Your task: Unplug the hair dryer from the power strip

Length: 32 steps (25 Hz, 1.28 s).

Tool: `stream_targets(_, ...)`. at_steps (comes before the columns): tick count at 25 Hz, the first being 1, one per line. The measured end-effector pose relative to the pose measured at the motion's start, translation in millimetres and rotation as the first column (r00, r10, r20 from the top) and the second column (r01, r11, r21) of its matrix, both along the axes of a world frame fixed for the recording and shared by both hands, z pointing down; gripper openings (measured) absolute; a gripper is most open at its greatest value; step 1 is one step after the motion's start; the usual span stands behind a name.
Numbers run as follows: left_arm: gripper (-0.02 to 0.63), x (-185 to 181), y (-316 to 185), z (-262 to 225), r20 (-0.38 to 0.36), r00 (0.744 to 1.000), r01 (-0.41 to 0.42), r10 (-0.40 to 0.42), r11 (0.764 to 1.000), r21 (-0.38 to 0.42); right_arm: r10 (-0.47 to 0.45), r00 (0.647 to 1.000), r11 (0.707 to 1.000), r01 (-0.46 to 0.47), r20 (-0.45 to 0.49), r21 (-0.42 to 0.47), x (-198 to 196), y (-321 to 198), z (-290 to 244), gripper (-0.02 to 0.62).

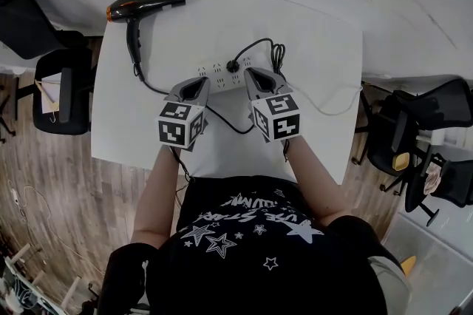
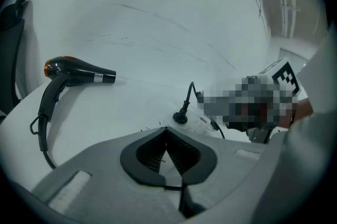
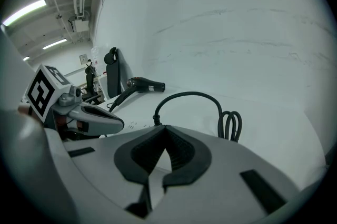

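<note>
A black hair dryer [image 1: 144, 7] with an orange rear lies at the far left of the white table [image 1: 325, 55]. Its black cord runs to a black plug [image 1: 233, 66] seated in the white power strip [image 1: 222, 75]; a bundled loop of cord [image 1: 277, 53] lies just right of it. My left gripper [image 1: 198, 79] hovers at the strip's left end and my right gripper [image 1: 255, 72] at its right end. Both are shut and hold nothing. In the left gripper view the plug [image 2: 181, 116] stands just beyond the jaws. The right gripper view shows the cord arching [image 3: 189, 95] ahead of the jaws.
The strip's white cable [image 1: 336, 109] trails off to the right across the table. Black office chairs stand at the left [image 1: 55, 88] and at the right [image 1: 414, 132] of the table. A white wall rises close behind the table.
</note>
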<state>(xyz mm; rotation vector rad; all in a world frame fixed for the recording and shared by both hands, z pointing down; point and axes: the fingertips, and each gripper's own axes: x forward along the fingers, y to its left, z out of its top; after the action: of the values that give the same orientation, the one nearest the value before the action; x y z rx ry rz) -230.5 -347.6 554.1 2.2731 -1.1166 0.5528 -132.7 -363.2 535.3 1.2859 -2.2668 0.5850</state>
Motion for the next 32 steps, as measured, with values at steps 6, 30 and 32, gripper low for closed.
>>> stream_targets(6, 0.008, -1, -3, 12, 0.071, 0.997, -0.035, 0.038, 0.999, -0.04, -0.011, 1.0, 1.0, 0.01, -0.023, -0.013, -6, -5, 6, 0.009)
stream_targets(30, 0.008, 5, -4, 24, 0.179, 0.979, -0.085, 0.096, 0.994, -0.067, -0.085, 0.996, 0.995, 0.084, -0.026, -0.053, -22, -12, 14, 0.011)
stream_targets(32, 0.008, 6, -4, 24, 0.187, 0.977, -0.089, 0.1, 0.994, -0.065, -0.098, 0.995, 0.993, 0.096, -0.017, -0.061, -25, -11, 15, 0.08)
